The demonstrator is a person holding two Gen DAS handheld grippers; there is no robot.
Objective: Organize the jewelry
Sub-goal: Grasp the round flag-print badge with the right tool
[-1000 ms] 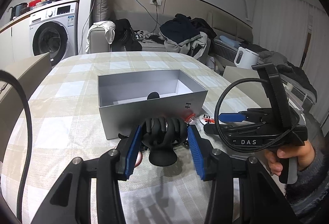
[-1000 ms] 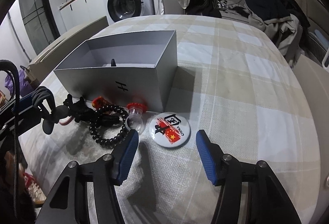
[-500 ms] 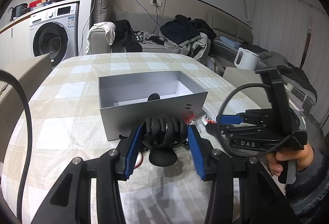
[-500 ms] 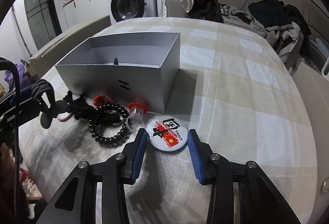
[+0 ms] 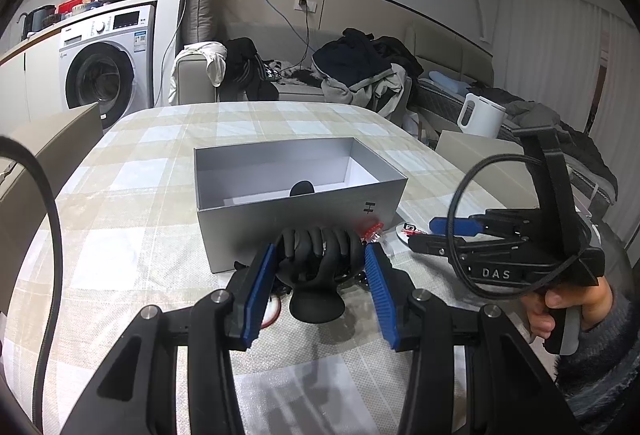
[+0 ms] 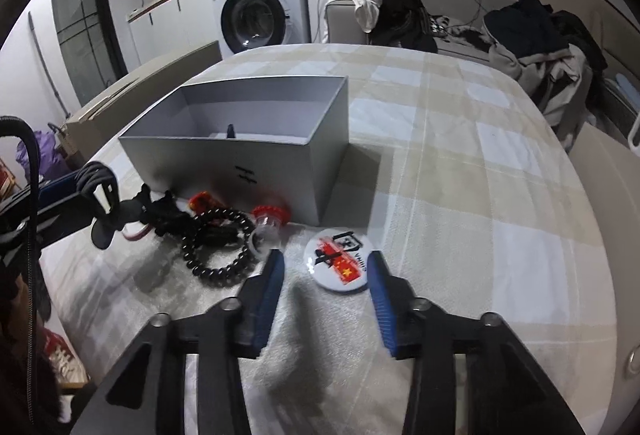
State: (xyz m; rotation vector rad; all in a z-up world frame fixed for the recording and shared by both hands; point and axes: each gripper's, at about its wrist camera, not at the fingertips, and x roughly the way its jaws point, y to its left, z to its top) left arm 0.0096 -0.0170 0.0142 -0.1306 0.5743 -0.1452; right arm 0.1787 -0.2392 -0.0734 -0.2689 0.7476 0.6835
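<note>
The left gripper is clamped on a black coiled hair clip. The right gripper, its jaws just opening, stands apart around a round white pin badge, pads not touching.

An open grey box sits mid-frame. Below it lie black beads and a round white badge.

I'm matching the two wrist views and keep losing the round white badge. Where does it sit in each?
Left wrist view: only an edge of the badge shows, right of centre, just past the grey box's right front corner.
Right wrist view: the badge lies in full at lower centre, between the right tool's blue fingers.
Shared landmark: the grey box.
</note>
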